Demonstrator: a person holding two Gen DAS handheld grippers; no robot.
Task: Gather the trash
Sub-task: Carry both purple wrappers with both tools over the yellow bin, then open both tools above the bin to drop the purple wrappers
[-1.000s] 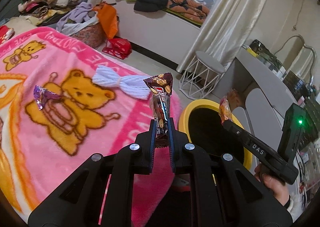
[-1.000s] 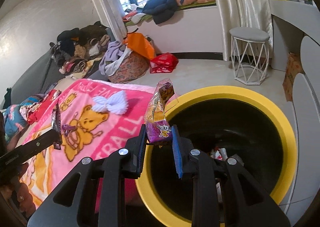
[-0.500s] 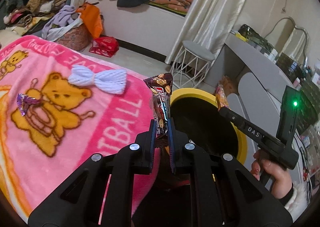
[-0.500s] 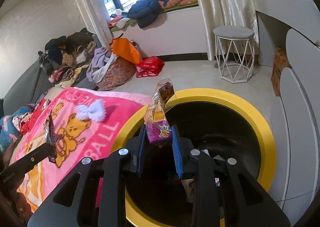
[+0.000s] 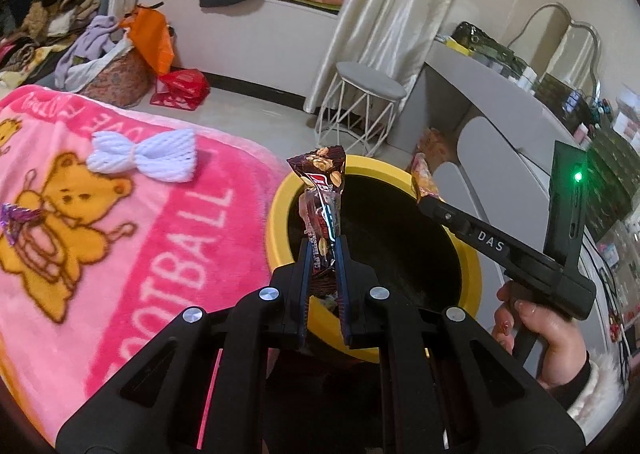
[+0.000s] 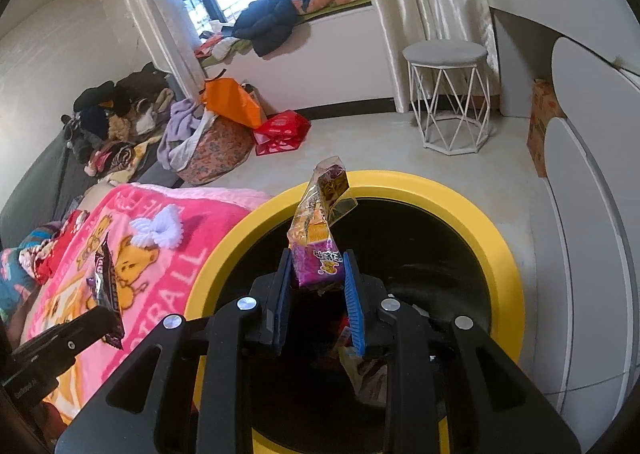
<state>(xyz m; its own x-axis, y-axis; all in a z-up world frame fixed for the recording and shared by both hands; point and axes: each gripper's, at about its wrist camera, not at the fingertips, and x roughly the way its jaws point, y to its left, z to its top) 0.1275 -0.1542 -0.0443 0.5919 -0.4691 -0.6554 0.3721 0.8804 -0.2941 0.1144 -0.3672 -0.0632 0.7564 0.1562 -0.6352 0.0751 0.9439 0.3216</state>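
- The left gripper point(image 5: 323, 254) has its jaws pinched nearly together on the lower end of a brown chocolate-bar wrapper point(image 5: 320, 190), which stands upright above them.
- That wrapper hangs over the near rim of a yellow-rimmed trash bin point(image 5: 276, 214) with a dark interior, just beside the bed.
- The right gripper point(image 6: 318, 278) has its jaws closed a little wider on a purple-and-yellow snack packet point(image 6: 316, 230), clamped at its bottom edge, its clear crinkled top leaning up and to the right.
- This packet sits over the bin's open mouth; other wrappers lie at the bottom of the bin.
- A person's hand point(image 5: 536, 326) grips the right tool's handle, with a fluffy white cuff at the wrist.
- Both packets look light, thin and crinkly; they probably weigh almost nothing and should flutter rather than drop straight.
- The film looks slick, so a pinch on the flat sealed end, as now, seems the surest hold.
- On the pink teddy-bear blanket point(image 5: 132, 254) covering the bed, a small purple foil wrapper point(image 5: 16, 216) lies on the bear print, well apart from the bin.
- A white knitted bow point(image 5: 144, 154) lies on the blanket too; whether it counts as trash I cannot tell.
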